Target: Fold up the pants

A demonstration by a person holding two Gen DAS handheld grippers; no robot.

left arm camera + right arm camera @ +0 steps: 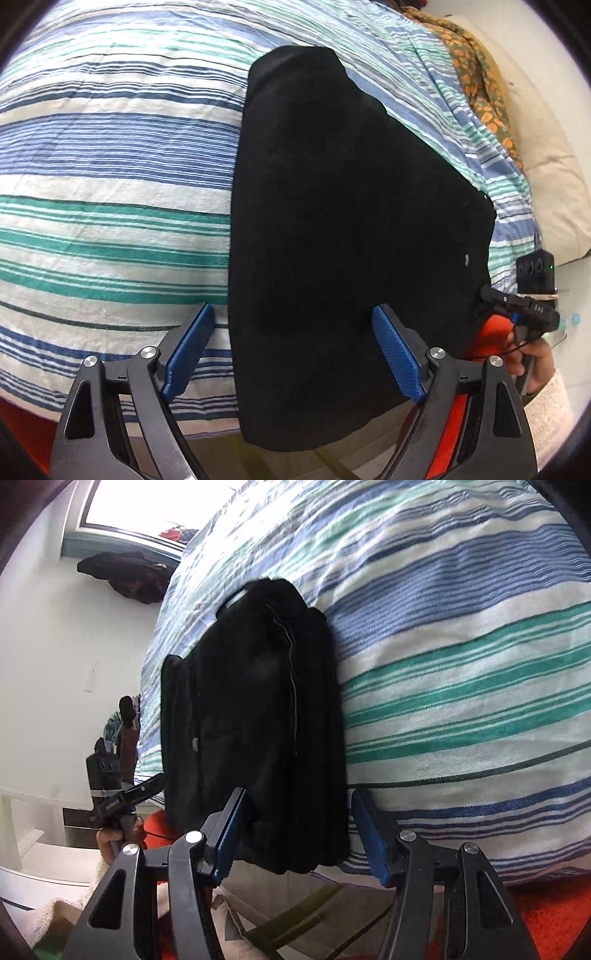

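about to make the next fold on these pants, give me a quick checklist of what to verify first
1. Left gripper open: ok, jaws spread apart.
2. Right gripper open: ok, jaws spread apart.
3. Black pants lying on the striped bedspread: ok, though the near end hangs over the bed edge.
4. Pants already folded into a narrow stack: ok, layered edges show in the right wrist view.
5. Either gripper gripping cloth: not ok, neither has closed on it.
6. Layers aligned at the far end: cannot tell.

striped bedspread [110, 177] bare left of black pants [332, 221] | pillow [546, 166] blocks the far-right edge
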